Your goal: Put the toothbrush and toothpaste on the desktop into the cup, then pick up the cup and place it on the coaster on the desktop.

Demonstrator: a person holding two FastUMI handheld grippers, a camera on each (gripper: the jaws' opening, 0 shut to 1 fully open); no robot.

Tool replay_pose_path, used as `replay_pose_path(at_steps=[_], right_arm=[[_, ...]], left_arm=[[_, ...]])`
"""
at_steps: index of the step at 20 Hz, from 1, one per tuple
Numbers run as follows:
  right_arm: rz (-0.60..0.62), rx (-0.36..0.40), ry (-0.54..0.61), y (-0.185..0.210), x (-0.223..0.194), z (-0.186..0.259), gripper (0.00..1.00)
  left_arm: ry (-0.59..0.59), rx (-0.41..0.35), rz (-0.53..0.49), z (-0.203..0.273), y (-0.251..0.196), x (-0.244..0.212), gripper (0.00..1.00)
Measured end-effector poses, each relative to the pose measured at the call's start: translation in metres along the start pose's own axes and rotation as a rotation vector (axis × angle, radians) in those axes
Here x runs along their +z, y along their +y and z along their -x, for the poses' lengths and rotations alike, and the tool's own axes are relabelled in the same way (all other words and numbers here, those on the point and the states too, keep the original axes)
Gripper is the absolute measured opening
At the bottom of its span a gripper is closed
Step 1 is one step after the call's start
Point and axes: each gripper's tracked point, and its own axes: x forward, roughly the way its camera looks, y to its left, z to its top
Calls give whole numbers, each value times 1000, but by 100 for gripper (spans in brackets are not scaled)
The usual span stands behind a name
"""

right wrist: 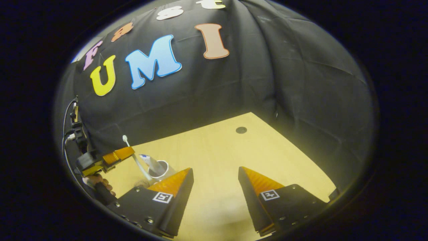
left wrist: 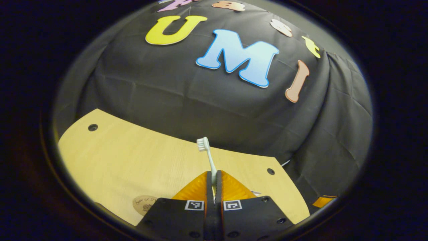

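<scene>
Wood-grain surface (right wrist: pixel 214 157): pale board with dark round holes near its far corners, backed by black cloth; it carries every item of the task.
Right claw (right wrist: pixel 214 187): orange fingers spread wide and holding nothing, hovering over bare board toward the near edge.
Left claw (left wrist: pixel 214 180): fingers pressed together on the toothbrush handle; in the right gripper view the same claw (right wrist: pixel 118 154) hangs above the cup, gripped by a hand (right wrist: pixel 97 182).
Cup (right wrist: pixel 159 170): white, standing near the surface's left edge, just beyond the right claw's left finger, with the toothpaste already inside.
Toothpaste (right wrist: pixel 149 161): white tube leaning out over the cup's rim.
Toothbrush (left wrist: pixel 208 155): pale green, bristles up; its lower end slants down toward the cup's mouth.
Coaster (left wrist: pixel 144 204): a round tan disc by the near edge in the left gripper view is probably it.
Step in hand: likely dropping the brush into the cup. Judged best done by bringing the handle's tip well inside the rim, clear of the tube, before letting go, so the brush slides in without tipping the cup.
Hard to make out: whether the handle's tip is already inside the cup; the cup's base, hidden behind the right claw's finger; the coaster's near rim, cut off by the left claw's body; its print, too small to tell.
</scene>
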Motion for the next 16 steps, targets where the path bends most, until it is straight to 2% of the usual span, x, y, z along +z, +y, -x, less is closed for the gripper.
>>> replay_pose_path(at_steps=[8,13,16], right_arm=[[-7,6,51,-20,-9,-17,80],[-9,26,74,-17,-11,-28,80],[-14,28,78,-17,-11,-30,80]], left_arm=[[-61,37,39,-12,-2,7,6],[-75,88,-20,-13,-3,2,7],[-113,113,-115,-9,-11,-1,7]])
